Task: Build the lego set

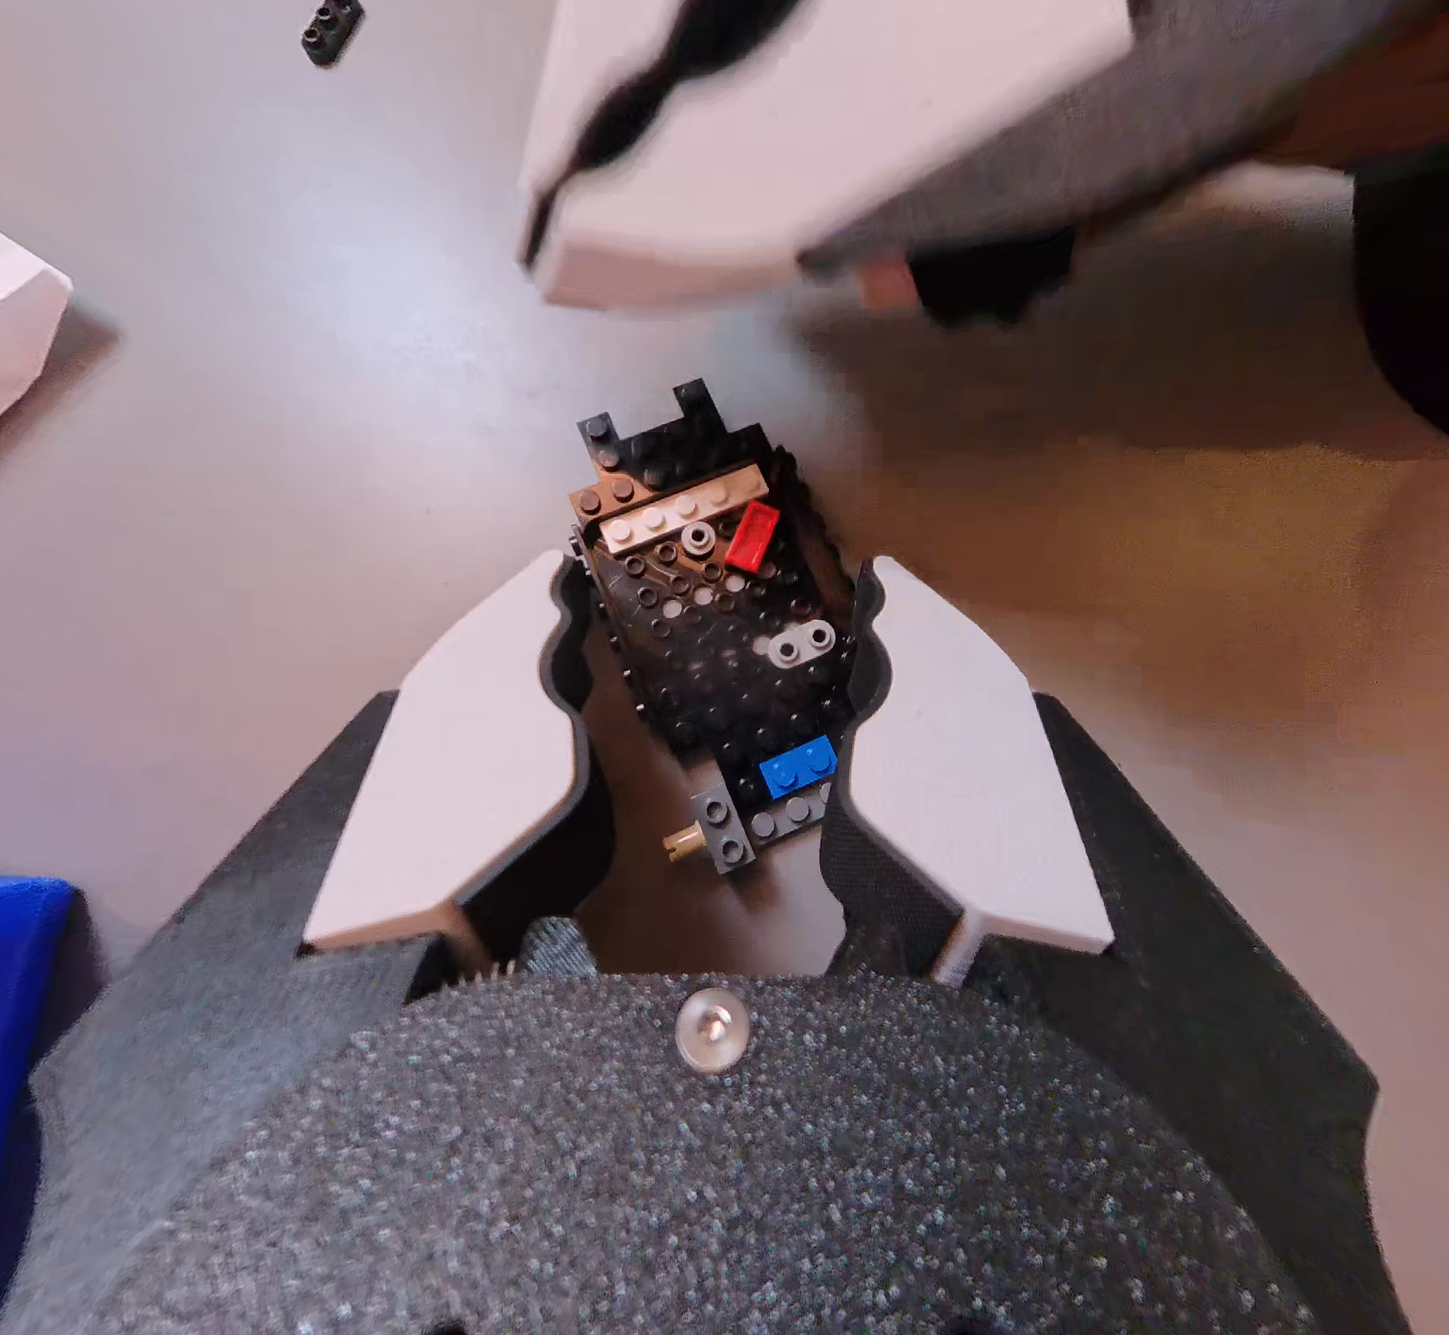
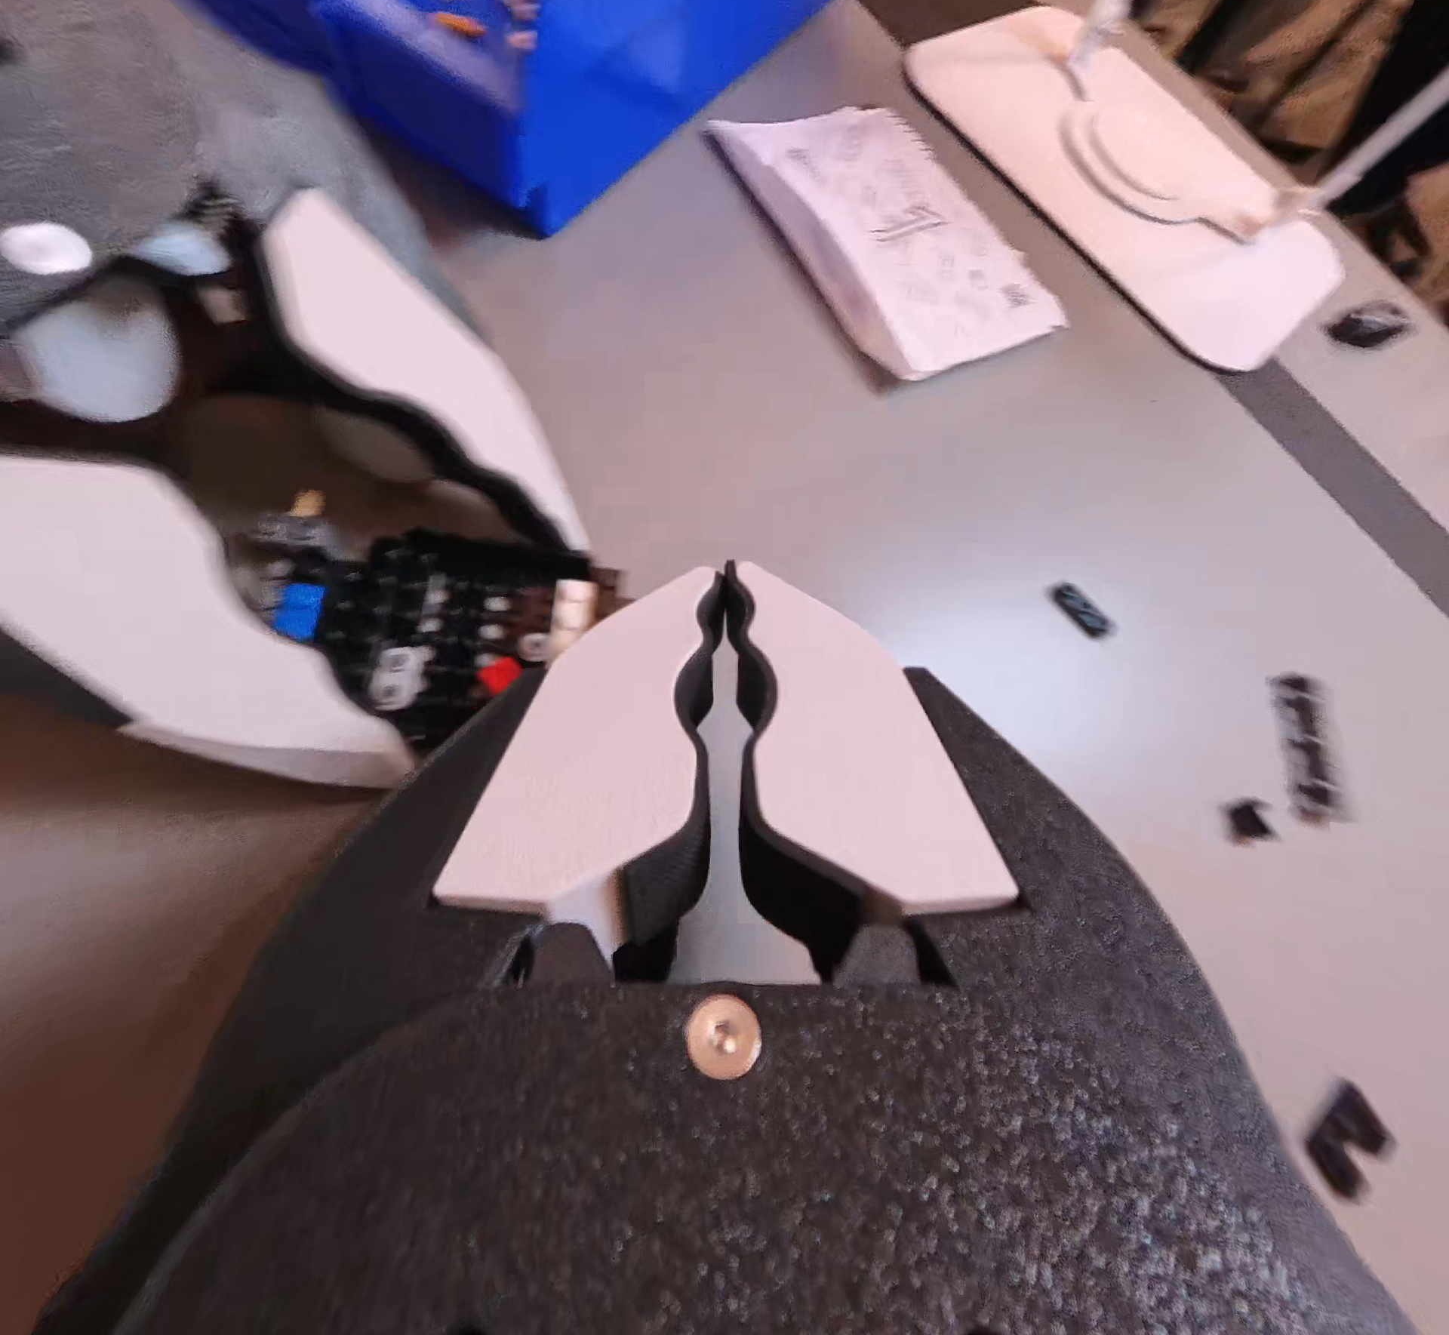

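A blue bin (image 2: 564, 43) stands on the grey counter (image 2: 784, 435), a paper booklet (image 2: 886, 231) beside a white lamp base (image 2: 1121, 176).

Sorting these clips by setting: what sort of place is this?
Probably a desk or hobby workbench indoors: a grey table with a toy-brick build, a blue bin of small parts, a folded printed sheet and a white lamp base.

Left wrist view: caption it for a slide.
Left claw grips a black brick assembly over the table; right claw hovers shut above.
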Action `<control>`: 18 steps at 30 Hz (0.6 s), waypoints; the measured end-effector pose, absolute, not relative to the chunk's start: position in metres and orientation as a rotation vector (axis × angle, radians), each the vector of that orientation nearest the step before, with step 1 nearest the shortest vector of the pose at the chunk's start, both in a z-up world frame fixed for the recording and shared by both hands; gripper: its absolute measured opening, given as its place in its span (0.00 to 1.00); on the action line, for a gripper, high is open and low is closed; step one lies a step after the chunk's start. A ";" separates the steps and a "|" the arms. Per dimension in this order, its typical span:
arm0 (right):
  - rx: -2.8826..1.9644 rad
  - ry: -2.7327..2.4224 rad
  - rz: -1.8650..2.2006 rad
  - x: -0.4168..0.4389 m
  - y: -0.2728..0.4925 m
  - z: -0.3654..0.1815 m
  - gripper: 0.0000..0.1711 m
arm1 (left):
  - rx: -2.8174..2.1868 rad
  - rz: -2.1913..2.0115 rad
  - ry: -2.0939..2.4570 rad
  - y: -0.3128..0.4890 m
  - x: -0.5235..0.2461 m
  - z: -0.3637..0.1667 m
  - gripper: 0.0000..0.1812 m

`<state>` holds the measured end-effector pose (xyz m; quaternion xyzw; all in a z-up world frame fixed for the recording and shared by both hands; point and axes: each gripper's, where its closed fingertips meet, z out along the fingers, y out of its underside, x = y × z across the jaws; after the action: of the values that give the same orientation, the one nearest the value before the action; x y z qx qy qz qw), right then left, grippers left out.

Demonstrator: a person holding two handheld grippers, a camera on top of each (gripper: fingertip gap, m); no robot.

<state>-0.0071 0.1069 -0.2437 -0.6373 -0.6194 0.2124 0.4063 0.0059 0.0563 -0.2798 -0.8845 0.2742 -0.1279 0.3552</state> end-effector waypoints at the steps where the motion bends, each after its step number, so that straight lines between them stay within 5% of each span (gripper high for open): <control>1: -1.590 -1.591 0.545 -0.010 0.098 -0.246 0.00 | -2.285 -0.333 0.713 0.057 0.006 -0.280 0.36; 6: -1.693 -1.723 0.618 -0.012 0.081 -0.269 0.19 | -2.287 -0.342 0.713 0.057 0.007 -0.280 0.37; 18: -1.705 -1.807 0.586 -0.018 0.078 -0.277 0.11 | -2.300 -0.326 0.697 0.056 0.005 -0.281 0.37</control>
<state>-0.0183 0.0782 -0.2768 -0.6393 -0.6773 0.2197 0.2903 0.0054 0.0564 -0.2814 -0.8882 0.2692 -0.1259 0.3503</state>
